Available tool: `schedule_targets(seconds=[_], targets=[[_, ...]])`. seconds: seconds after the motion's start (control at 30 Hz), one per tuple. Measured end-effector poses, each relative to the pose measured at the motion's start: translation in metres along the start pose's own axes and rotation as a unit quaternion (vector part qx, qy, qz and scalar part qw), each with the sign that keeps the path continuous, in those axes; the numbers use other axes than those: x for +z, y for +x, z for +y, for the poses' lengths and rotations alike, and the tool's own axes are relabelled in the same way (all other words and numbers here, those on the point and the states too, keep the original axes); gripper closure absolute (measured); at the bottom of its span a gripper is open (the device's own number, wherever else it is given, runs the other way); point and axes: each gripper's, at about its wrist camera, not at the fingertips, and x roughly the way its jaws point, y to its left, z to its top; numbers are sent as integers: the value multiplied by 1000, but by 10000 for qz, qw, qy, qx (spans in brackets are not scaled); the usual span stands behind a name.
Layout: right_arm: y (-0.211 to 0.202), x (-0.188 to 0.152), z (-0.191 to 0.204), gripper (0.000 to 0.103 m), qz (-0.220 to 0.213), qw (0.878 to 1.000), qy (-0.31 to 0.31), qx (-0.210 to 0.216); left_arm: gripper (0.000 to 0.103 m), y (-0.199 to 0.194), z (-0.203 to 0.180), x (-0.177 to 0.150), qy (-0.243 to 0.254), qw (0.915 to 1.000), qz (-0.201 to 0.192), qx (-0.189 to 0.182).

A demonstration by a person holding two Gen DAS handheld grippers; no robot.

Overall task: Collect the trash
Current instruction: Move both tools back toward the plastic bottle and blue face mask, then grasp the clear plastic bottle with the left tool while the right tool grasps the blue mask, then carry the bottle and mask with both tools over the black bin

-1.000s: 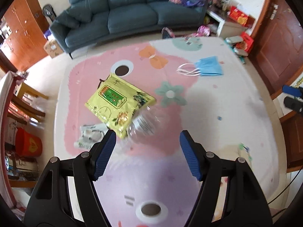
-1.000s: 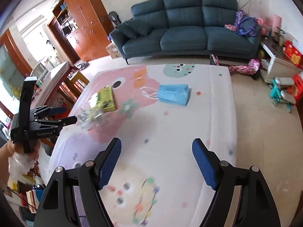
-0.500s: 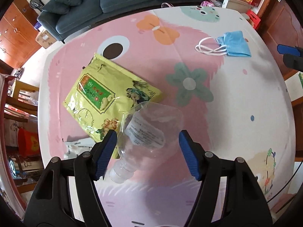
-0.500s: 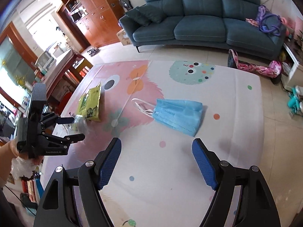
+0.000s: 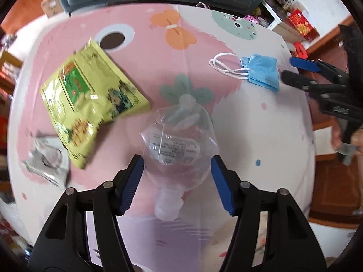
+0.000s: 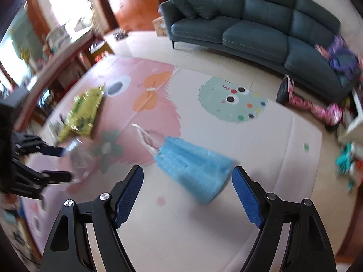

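A crumpled clear plastic bottle [image 5: 177, 149] lies on the pink play mat, neck pointing toward me. My left gripper [image 5: 177, 176] is open with its blue pads on either side of the bottle's lower body, not touching it. A blue face mask [image 6: 192, 167] with white ear loops lies on the mat, and my right gripper [image 6: 188, 192] stands open just before it. The mask [image 5: 263, 72] also shows in the left wrist view, with the right gripper [image 5: 292, 70] beside it. A yellow-green snack bag [image 5: 88, 95] and a grey-white wrapper [image 5: 47, 161] lie left of the bottle.
The cartoon play mat [image 6: 226, 215] covers the floor. A dark teal sofa [image 6: 256, 22] stands behind it, wooden cabinets [image 6: 133, 2] at the back left, pink toys [image 6: 317, 108] and a white shelf to the right. A hand [image 5: 340, 133] holds the right gripper's handle.
My left gripper has come lower and closer, so the bottle now sits between its pads. My right gripper has advanced to the face mask, which fills more of its view.
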Motion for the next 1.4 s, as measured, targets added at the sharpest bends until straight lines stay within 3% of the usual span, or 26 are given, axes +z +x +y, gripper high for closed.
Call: schedule_targets(seconds=[0.13, 0.3, 0.4, 0.63, 0.8, 0.83, 0.87, 0.9, 1.03, 1.23, 1.4], targets=[[27, 10, 7, 21, 162, 9972, -701, -179, 45, 1, 7, -5, -377, 9988, 39, -298], [56, 9, 8, 24, 487, 9921, -1132, -247, 45, 6, 14, -4, -641, 9969, 37, -453], [64, 6, 3, 49, 625, 9922, -1071, -136, 45, 11, 14, -4, -703, 9965, 50, -441], [64, -5, 1, 80, 481, 9936, -995, -227, 45, 22, 7, 3, -766, 9962, 3, -423], [57, -18, 5, 82, 399, 9966, -723, -39, 45, 23, 2, 13, -830, 9952, -78, -520], [54, -21, 7, 83, 381, 9971, -664, -9, 48, 22, -1, 15, -795, 9955, -120, -497], [53, -24, 10, 84, 370, 9975, -609, 21, 60, 22, -5, 16, -732, 9962, -159, -454], [51, -28, 12, 85, 357, 9979, -537, 53, 64, 22, -8, 18, -665, 9968, -157, -404], [43, -45, 15, 88, 338, 9992, -64, 212, 66, 18, -22, 19, -539, 9981, -252, -156], [23, -77, 35, 90, 308, 9975, 489, 410, 81, -3, -36, 5, -582, 9973, -426, -168], [1, -104, 53, 91, 273, 9941, 883, 568, 82, -35, -46, -22, -534, 9961, -667, -206]])
